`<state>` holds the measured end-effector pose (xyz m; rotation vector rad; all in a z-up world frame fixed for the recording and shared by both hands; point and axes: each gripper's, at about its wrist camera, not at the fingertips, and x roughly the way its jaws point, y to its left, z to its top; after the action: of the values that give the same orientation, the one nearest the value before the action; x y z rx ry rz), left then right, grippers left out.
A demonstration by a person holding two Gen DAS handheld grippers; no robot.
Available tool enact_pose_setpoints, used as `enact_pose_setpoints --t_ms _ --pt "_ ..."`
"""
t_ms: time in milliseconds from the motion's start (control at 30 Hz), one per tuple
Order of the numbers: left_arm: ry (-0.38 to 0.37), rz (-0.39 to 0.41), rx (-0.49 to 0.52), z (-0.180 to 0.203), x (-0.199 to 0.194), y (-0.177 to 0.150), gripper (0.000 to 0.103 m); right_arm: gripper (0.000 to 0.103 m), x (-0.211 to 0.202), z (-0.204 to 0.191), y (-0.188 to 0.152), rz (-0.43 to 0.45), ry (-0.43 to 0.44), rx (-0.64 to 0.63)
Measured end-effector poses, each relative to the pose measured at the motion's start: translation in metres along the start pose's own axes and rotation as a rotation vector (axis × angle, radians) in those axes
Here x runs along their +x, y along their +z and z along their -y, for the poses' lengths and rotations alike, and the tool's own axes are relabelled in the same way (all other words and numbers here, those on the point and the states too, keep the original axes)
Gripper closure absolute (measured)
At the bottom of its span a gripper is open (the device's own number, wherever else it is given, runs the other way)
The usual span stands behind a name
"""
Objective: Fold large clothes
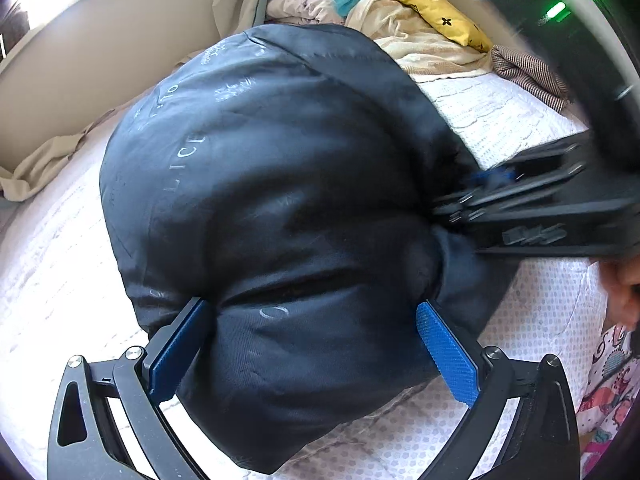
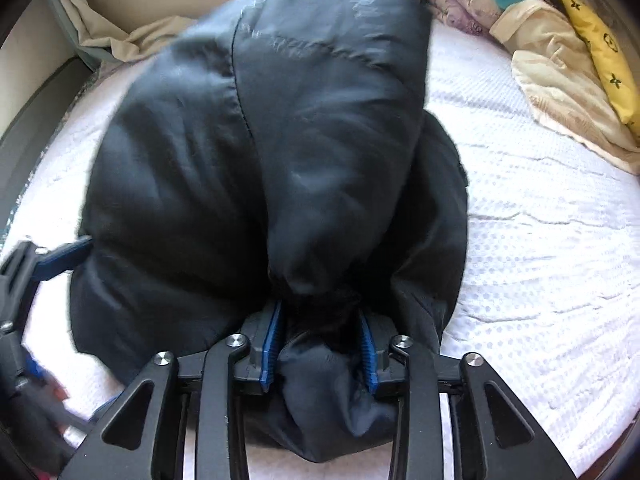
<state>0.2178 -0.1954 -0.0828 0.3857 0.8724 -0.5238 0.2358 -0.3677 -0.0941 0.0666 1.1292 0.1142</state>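
Note:
A puffy black jacket (image 1: 260,160) lies bundled on the white quilted bed (image 1: 500,120), with faint pale lettering on its shell. My left gripper (image 1: 312,306) stands wide open around the jacket's near bulge; both blue pads show their faces and only the left one dents the fabric. In the right wrist view the jacket (image 2: 240,160) fills the middle, and my right gripper (image 2: 320,308) is shut on a bunched fold at its near edge. The right gripper (image 1: 444,216) also shows blurred at the jacket's right side. One finger (image 2: 76,252) of the left gripper touches the jacket's left edge.
A heap of clothes and bedding (image 1: 360,4) and a yellow patterned cushion (image 1: 436,8) lie at the bed's far end. A beige wall (image 1: 100,40) with crumpled beige cloth (image 1: 44,168) borders the left. White bedspread (image 2: 540,240) stretches to the right. A hand (image 1: 624,292) shows at the right edge.

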Motion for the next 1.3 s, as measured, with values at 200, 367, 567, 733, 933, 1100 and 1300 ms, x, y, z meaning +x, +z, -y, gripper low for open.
enact_pose_setpoints --t_ms 200,367,567,733,933,1100,1300 --pt "-0.008 -0.001 -0.017 -0.003 0.001 0.003 0.0 0.024 -0.061 0.04 -0.001 0.17 0.189 0.155" --pt "-0.006 0.002 -0.021 -0.001 0.0 0.005 0.0 0.018 -0.065 0.067 0.009 0.208 0.293 0.277" --pt "-0.021 0.015 -0.032 -0.004 -0.002 0.002 0.0 0.014 -0.038 0.068 0.025 0.117 0.36 0.317" --pt "-0.036 0.019 -0.046 -0.008 -0.007 0.001 0.0 0.011 -0.01 0.067 0.035 0.036 0.344 0.316" --pt "-0.129 0.014 -0.157 -0.031 -0.026 0.006 0.001 0.007 0.017 0.068 0.033 -0.034 0.369 0.316" --pt "-0.229 0.001 -0.34 -0.084 -0.046 0.006 0.001 0.006 0.008 0.065 0.035 -0.021 0.313 0.294" --pt "-0.231 -0.048 -0.457 -0.145 -0.039 0.008 0.001 0.001 -0.024 0.034 0.036 0.095 0.069 0.128"
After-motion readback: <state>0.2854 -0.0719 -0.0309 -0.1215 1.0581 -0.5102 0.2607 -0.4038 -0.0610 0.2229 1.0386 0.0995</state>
